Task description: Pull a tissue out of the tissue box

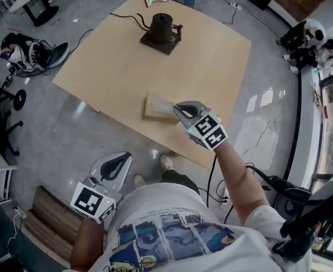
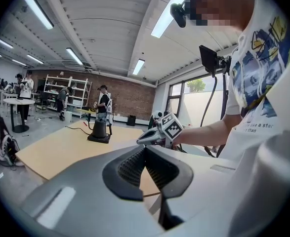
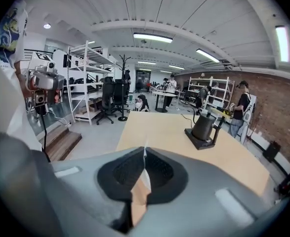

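Head view: the tan rectangular tissue box (image 1: pixel 154 109) sits near the front edge of the pale wooden table (image 1: pixel 126 67). Your right tongs (image 1: pixel 178 108) are just over its right end, with a white tissue (image 1: pixel 165 103) running from the box top to their tips. Your left tongs (image 1: pixel 121 158) hang low over the floor, well apart from the box. The black kettle on its base (image 1: pixel 162 28) is at the far side of the table.

Left gripper view: the left tongs (image 2: pixel 145 149) are closed with nothing between them. The right tongs (image 2: pixel 141 141) show beyond them, above the table (image 2: pixel 61 147).

Right gripper view: the right tongs (image 3: pixel 145 152) are clamped on a thin strip of the white tissue (image 3: pixel 146 174), and the tan box (image 3: pixel 139 201) shows below through the gap. The kettle (image 3: pixel 204 127) is ahead on the table (image 3: pixel 159 127).

Risks: nothing pins the box, so a tight sheet could make it lift or slide with your pull, maybe off the near edge. The pinch looks narrow, so a jerk could tear the tissue or slip it out. A sideways pull could drag a second sheet along.
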The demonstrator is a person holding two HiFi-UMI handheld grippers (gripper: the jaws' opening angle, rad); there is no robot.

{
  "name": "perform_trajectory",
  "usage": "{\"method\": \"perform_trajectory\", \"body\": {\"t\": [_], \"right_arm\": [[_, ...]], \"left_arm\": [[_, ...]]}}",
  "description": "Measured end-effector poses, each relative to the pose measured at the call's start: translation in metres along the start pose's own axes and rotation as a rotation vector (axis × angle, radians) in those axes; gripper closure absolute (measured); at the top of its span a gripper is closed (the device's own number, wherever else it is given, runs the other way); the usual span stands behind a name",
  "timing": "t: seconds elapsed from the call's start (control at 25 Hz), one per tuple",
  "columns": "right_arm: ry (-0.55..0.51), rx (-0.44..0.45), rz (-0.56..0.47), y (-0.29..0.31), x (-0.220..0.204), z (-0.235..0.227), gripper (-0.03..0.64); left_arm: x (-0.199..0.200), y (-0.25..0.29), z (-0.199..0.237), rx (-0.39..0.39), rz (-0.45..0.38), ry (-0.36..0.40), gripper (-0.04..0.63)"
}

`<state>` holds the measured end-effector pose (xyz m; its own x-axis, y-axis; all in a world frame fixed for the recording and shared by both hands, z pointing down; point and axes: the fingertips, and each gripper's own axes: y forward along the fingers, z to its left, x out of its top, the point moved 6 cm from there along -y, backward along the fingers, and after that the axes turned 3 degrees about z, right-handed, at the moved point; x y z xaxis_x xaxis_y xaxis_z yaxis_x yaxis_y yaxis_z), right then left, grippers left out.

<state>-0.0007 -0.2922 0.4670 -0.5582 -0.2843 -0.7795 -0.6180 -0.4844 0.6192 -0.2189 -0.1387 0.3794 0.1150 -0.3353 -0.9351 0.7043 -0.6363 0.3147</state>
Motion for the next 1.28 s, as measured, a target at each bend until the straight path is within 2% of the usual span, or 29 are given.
{"method": "perform_trajectory", "body": {"t": [0.68, 1.28], "right_arm": [[0.001, -0.114, -0.109, -0.073, 0.047, 0.072, 0.614], [-0.023, -0.148, -0.176, -0.142, 0.060, 0.149, 0.614]], "left_arm": [[-0.017, -0.051, -0.008, -0.075, -0.018, 0.026, 0.592], [-0.036, -0.071, -0.029, -0.148, -0.021, 0.049, 0.592]]}}
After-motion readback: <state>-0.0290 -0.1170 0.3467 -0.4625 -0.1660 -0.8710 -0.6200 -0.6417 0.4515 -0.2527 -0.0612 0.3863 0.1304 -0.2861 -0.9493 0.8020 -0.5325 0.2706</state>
